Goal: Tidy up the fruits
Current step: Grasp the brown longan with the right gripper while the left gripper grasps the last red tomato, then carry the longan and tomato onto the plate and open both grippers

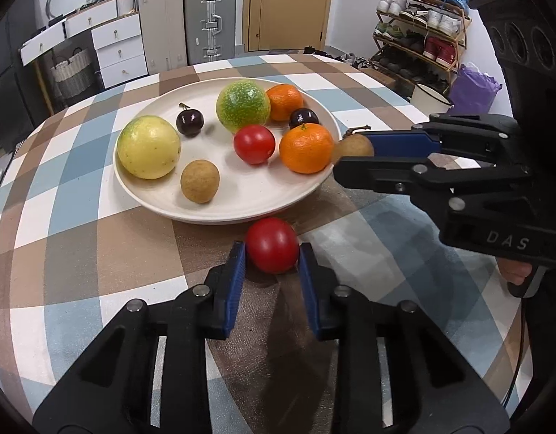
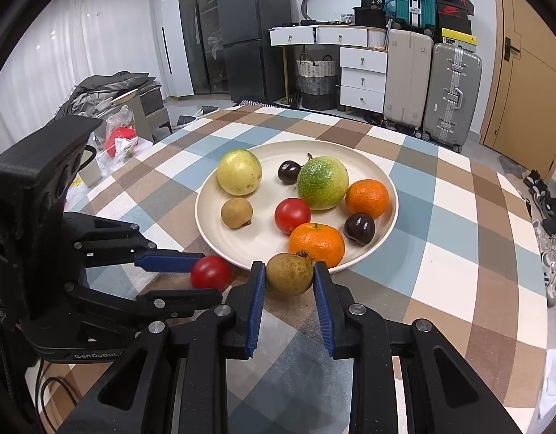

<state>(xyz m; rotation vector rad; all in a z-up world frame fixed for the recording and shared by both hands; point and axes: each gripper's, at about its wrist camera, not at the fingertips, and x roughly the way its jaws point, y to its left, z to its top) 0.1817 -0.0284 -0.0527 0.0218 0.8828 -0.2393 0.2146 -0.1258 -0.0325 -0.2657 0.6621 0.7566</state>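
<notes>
Left hand-held gripper clamped on red tomato, right hand-held gripper on brown fruit; both poised at plate rim on bench, seemingly for joining fruit already plated.

fruits on plate, plate on table

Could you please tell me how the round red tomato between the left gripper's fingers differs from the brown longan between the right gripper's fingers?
Colour: the round red tomato is glossy red; the brown longan is dull tan-brown.
Surface: the tomato is smooth with no stem showing; the longan is speckled with a dry stem stub.
Place: the tomato sits in the left gripper, the longan in the right gripper.
Shared: both are small, round, gripped between blue pads, just outside the white plate.
</notes>
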